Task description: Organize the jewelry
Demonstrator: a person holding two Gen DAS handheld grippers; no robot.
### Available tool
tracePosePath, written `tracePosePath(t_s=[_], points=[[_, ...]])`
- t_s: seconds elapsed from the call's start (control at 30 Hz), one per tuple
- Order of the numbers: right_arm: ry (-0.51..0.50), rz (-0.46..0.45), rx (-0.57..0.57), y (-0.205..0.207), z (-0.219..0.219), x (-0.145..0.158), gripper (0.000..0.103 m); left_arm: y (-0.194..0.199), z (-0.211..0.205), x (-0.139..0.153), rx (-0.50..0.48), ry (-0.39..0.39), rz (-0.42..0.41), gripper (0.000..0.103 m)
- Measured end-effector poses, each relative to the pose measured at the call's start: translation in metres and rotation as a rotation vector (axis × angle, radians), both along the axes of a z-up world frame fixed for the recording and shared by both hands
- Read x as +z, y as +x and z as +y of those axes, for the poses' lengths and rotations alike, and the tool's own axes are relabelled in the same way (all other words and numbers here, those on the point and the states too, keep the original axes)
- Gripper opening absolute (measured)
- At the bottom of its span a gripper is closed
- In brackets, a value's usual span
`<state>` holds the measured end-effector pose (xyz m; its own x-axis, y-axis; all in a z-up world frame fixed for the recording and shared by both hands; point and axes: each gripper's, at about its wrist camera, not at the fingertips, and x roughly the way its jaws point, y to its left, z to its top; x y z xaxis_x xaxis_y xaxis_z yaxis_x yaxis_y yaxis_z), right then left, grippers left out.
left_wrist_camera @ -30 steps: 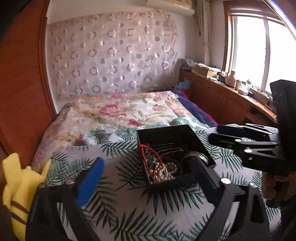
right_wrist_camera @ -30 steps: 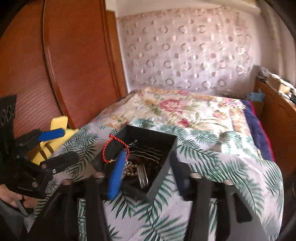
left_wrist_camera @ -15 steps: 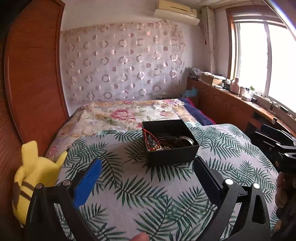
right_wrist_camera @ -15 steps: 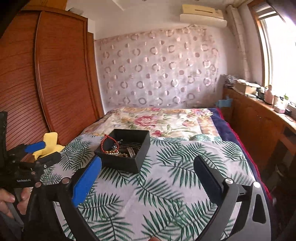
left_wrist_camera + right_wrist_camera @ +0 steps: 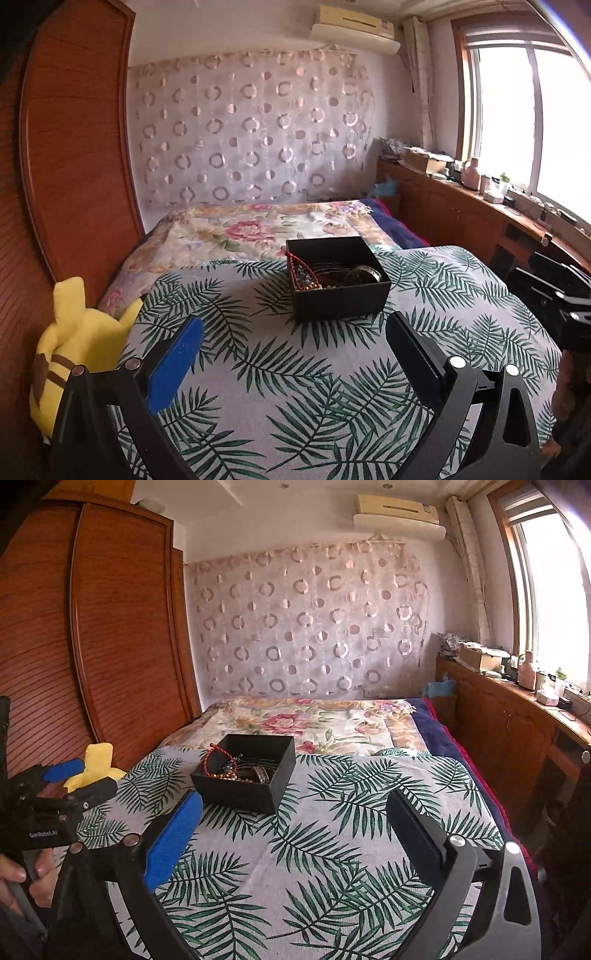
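A black open box [image 5: 341, 295] stands on the palm-leaf cloth [image 5: 314, 369] on the bed. It also shows in the right wrist view [image 5: 243, 786]. Inside lie a red cord bracelet [image 5: 295, 264], beads and metal bangles [image 5: 365, 273]; the red cord bracelet [image 5: 218, 755] hangs over its left wall. My left gripper [image 5: 293, 343] is open and empty, held back from the box, and shows again at the left edge of the right wrist view [image 5: 79, 779]. My right gripper [image 5: 295, 823] is open and empty, to the box's right and nearer; it shows at the right edge of the left wrist view [image 5: 554, 288].
A yellow plush toy [image 5: 74, 347] lies at the bed's left edge by the wooden wardrobe [image 5: 92, 646]. A floral quilt [image 5: 258, 229] covers the far bed. A wooden counter [image 5: 517, 716] with small items runs under the window on the right.
Both grippers have pulled back and up from the box, which now looks smaller and farther. The jewelry lies in the box as before. Both stay open.
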<state>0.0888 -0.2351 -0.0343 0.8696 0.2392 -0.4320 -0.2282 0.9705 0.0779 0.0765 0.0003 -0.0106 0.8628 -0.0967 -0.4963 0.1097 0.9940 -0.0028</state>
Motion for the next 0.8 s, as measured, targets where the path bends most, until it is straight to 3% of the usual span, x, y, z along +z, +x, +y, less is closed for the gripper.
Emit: tracePosePath(t_s=[0.8], points=[[0.002,-0.009,-0.024,-0.0011,-0.0038,-0.0019,0.100,-0.0062,0.0000,-0.0018,0.008,0.000,-0.020,0.095]])
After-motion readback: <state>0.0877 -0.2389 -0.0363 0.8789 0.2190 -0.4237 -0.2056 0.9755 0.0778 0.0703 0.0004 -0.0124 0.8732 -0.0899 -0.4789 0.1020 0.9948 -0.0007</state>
